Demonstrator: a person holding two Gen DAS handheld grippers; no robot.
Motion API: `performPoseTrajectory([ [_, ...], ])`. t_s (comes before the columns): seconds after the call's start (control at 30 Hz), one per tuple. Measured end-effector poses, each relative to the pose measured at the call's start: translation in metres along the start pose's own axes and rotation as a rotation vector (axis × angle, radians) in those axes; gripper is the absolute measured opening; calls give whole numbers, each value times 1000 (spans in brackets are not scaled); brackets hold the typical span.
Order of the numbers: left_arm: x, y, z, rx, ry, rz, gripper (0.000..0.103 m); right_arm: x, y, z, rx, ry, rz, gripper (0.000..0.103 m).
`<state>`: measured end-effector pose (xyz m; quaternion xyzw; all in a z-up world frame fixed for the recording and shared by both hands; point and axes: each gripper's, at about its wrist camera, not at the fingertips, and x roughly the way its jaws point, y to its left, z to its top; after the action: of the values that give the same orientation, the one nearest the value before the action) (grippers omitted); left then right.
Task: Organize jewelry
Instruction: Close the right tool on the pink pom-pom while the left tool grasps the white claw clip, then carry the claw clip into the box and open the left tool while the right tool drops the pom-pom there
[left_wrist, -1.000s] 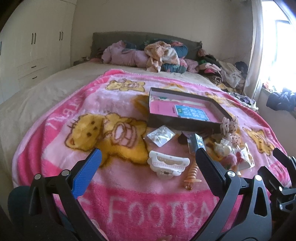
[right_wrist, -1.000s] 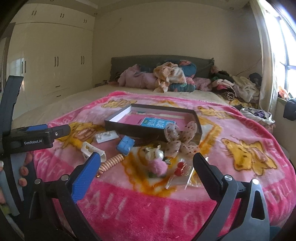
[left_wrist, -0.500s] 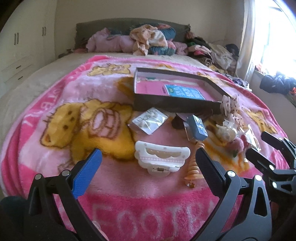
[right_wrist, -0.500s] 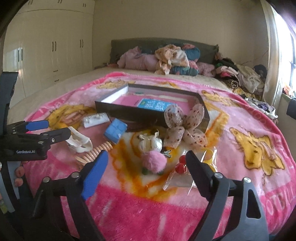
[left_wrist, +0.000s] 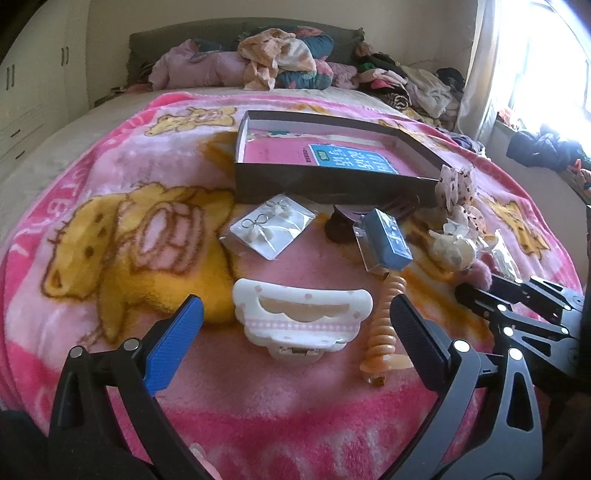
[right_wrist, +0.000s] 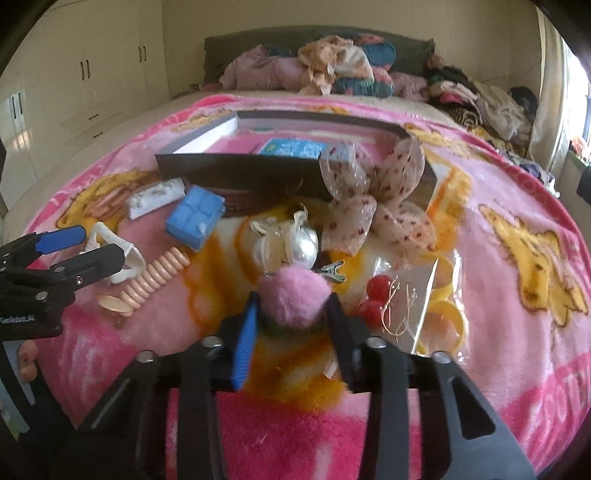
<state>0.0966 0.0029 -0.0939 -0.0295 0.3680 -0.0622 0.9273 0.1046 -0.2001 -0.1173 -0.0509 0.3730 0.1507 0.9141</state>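
Hair accessories and jewelry lie on a pink bear blanket before an open dark box (left_wrist: 332, 181) with a pink inside. My left gripper (left_wrist: 295, 321) is open, its jaws on either side of a white claw clip (left_wrist: 301, 317) that lies on the blanket. An orange spiral hair tie (left_wrist: 386, 325) lies by its right finger. My right gripper (right_wrist: 291, 306) has closed on a pink pompom (right_wrist: 293, 301). Around it lie a pearl clip (right_wrist: 295, 243), a spotted bow (right_wrist: 373, 199), red cherry earrings in a clear bag (right_wrist: 395, 299), a blue packet (right_wrist: 194, 218) and a bagged earring card (left_wrist: 273, 225).
A pile of clothes (left_wrist: 280, 62) lies at the headboard and along the right side by the window (left_wrist: 546, 66). White wardrobes (right_wrist: 74, 74) stand at the left. The left gripper also shows in the right wrist view (right_wrist: 62, 254).
Both grippers moved forward and down toward the items. The right gripper narrowed from wide open and closed around the pink pompom. The left gripper stayed open and came up to the white claw clip.
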Motion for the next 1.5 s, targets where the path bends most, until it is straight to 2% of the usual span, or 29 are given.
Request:
performPoseTrajectory([
  [0.1,4,0,0,-3,10,-5,87,-2,-4,-1,9,-10,17,28],
  [0.23,11,1,0,-3,36,-11,71,-10,-10,-3,46,-15,56,28],
  [0.4,11,0,-1,12,34,-21,70,-21,-14,-5,75,-25,90,28],
  [0.43,10,0,-1,11,32,-27,66,-24,-15,-6,80,-28,93,28],
  [0.93,-13,-14,28,9,-30,-73,66,-53,-42,11,137,-104,96,27],
  [1.27,0,-25,65,6,-63,-75,66,-60,-71,51,134,-157,70,27],
  [1.5,15,-31,97,2,-77,-77,66,-45,-89,79,147,-144,38,28],
])
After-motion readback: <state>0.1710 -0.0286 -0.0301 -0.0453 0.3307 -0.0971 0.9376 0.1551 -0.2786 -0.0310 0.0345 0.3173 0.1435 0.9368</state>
